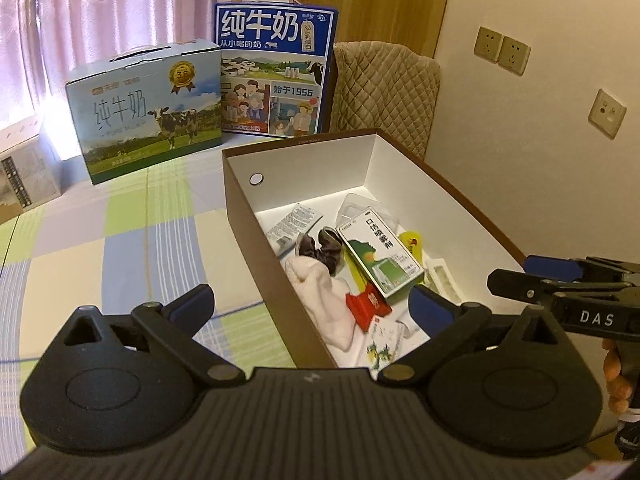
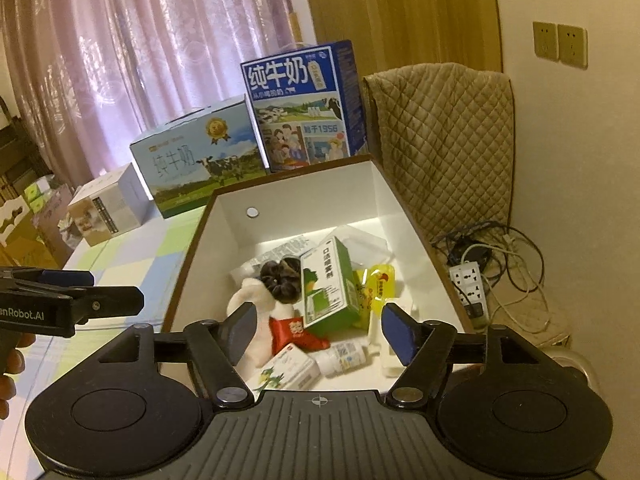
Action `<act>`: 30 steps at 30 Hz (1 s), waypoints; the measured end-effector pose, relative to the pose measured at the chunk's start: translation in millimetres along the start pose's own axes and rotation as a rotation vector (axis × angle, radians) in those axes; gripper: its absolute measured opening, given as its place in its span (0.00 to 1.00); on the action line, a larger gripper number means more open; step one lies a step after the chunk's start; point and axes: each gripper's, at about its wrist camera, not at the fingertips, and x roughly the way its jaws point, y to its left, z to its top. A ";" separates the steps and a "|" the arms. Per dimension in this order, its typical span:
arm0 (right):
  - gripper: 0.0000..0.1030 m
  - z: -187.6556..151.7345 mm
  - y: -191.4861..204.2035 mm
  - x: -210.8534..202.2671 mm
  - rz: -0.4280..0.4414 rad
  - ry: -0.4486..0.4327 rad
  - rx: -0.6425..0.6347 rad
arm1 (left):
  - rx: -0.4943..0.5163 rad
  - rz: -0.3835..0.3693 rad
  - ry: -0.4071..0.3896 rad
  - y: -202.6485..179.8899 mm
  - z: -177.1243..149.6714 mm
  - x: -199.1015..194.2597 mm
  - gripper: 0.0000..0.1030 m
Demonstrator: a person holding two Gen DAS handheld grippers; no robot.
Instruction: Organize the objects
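Both hand-held grippers are hovering empty over the near end of the cardboard box (image 2: 188,248): the left gripper (image 1: 308,304) is spread wide with nothing between its pads, straddling the box's left wall, and the right gripper (image 2: 318,328) is standing released above the clutter.

Inside the box the sorted things are lying in a loose heap. A green-and-white medicine carton (image 2: 328,284) is leaning at the centre, a dark hair scrunchie (image 2: 282,276) at its 9 o'clock, a pale plush cloth (image 2: 256,320) toward 7 o'clock, a red packet (image 2: 296,334) at 6 o'clock, a yellow sachet (image 2: 378,284) at 3 o'clock, and a small white bottle (image 2: 344,356) by the near wall.

Risk, as I judge it: the left gripper's right finger is hanging inside the box while its left finger is outside, so a sideways pull could be catching the wall and dragging the box. The leaning carton could be toppling if nudged.

Open room is lying at 9 o'clock over the checked tablecloth (image 1: 120,220); at 12 o'clock the milk cartons (image 1: 152,108) are crowding the table, and at 3 o'clock the wall and cables (image 2: 500,248) are closing things off.
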 end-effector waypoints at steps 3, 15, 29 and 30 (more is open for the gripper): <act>0.68 -4.6 9.3 -9.4 0.009 -0.010 0.007 | -0.008 -0.005 -0.008 1.0 -7.8 -13.6 0.99; 0.74 -37.3 54.3 -42.6 0.054 -0.058 0.059 | -0.056 0.046 -0.026 19.8 -48.8 -73.7 0.99; 0.74 -82.2 117.9 -27.3 0.215 0.040 0.065 | -0.166 0.151 -0.012 65.1 -113.3 -131.1 0.99; 0.74 -87.1 122.8 -24.4 0.218 0.044 0.053 | -0.174 0.159 -0.008 68.8 -117.3 -133.3 0.99</act>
